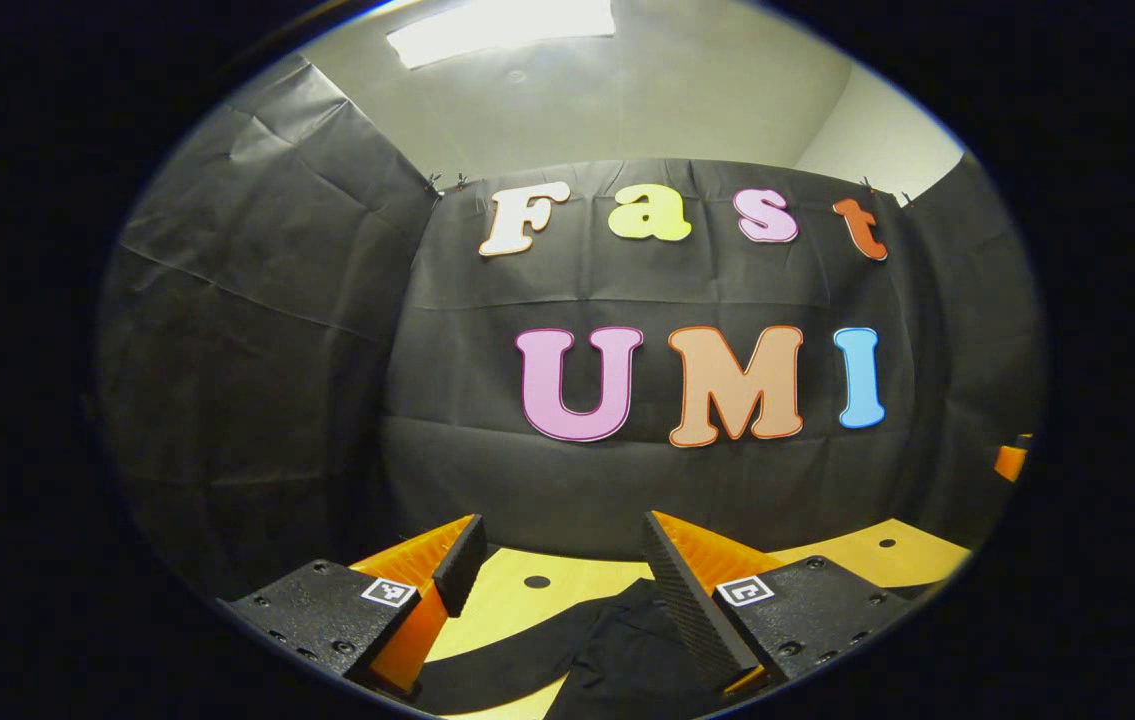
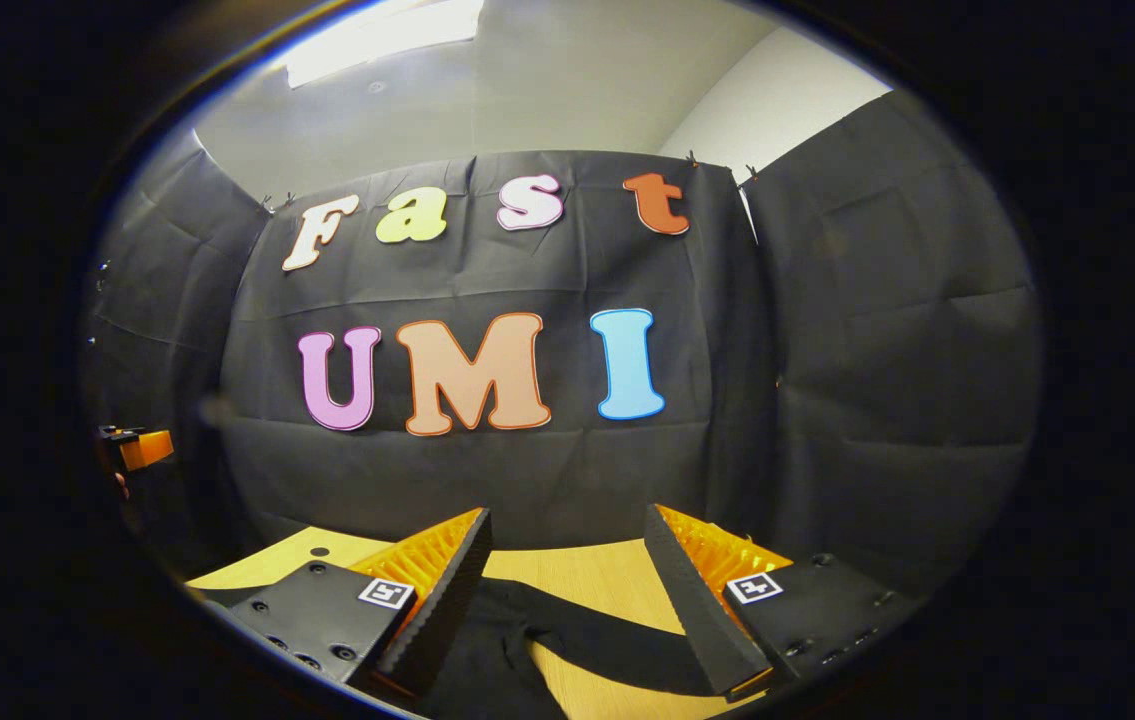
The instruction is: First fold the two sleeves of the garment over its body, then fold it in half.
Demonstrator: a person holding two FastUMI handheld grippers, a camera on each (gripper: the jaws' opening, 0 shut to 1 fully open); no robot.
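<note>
On the yellow wooden table [image 1: 517, 610], low in both views, lies the dark garment [image 1: 617, 650]. In the left gripper view its cloth spreads under and between the fingers, with a dark band running off to the left across the table top. In the right gripper view the garment [image 2: 497, 650] lies beneath the fingers, and one long strip of it, apparently a sleeve [image 2: 617, 640], stretches to the right over the bare wood. Fine detail of the cloth is too dark to make out.

Left gripper [image 1: 557, 560]: fingers spread wide, nothing between them, raised above the garment and not touching it as far as can be seen. Each finger base carries a small square marker.

Right gripper [image 2: 567, 560]: fingers likewise parted, gripping nothing, poised over the garment.

Small round holes [image 1: 536, 581] show in the table top. At the right edge of the left gripper view a bit of the other gripper [image 1: 1012, 460] appears, well apart; at the left edge of the right gripper view the other gripper [image 2: 137, 447] likewise appears.

Behind the table hangs the black cloth wall [image 1: 277, 350]. Above it, a pale ceiling with a light panel [image 1: 497, 25].
</note>
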